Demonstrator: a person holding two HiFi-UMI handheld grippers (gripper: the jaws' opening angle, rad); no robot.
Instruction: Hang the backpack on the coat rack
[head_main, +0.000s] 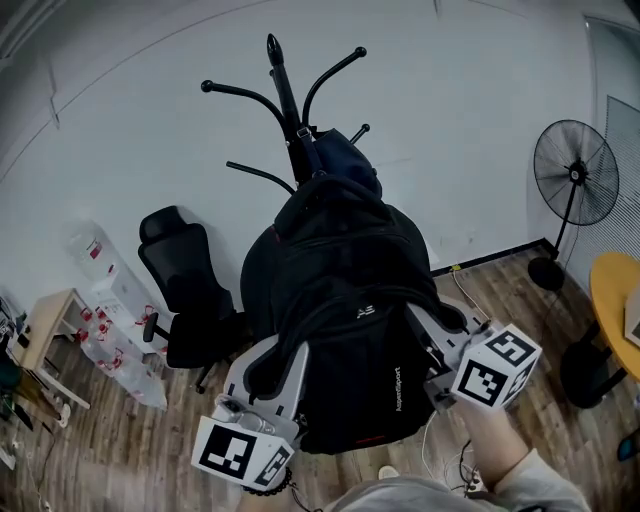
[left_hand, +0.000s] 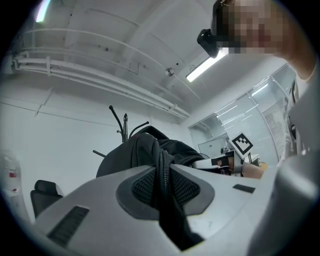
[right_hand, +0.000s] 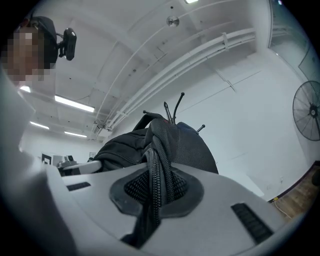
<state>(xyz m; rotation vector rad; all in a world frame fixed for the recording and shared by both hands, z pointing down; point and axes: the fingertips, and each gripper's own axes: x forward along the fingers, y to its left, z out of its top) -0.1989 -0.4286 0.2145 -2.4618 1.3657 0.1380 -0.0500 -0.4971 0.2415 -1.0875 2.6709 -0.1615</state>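
Note:
A black backpack (head_main: 345, 300) hangs in the air between my two grippers, just in front of a black coat rack (head_main: 285, 90) with curved hooks. My left gripper (head_main: 272, 368) is shut on the backpack's left shoulder strap (left_hand: 162, 170), which is pinched between its pads. On the other side, my right gripper (head_main: 440, 328) is shut on the right strap (right_hand: 157, 160). The backpack's top sits below the rack's hooks. Behind the pack, the coat rack (left_hand: 124, 127) rises in the left gripper view, and the same coat rack (right_hand: 172, 110) shows in the right gripper view.
A dark blue bag (head_main: 345, 160) hangs on the rack. A black office chair (head_main: 185, 290) stands left of it, with packs of water bottles (head_main: 110, 300) and a small wooden table (head_main: 45, 330) further left. A standing fan (head_main: 575, 185) and a yellow round table (head_main: 615, 300) are at the right.

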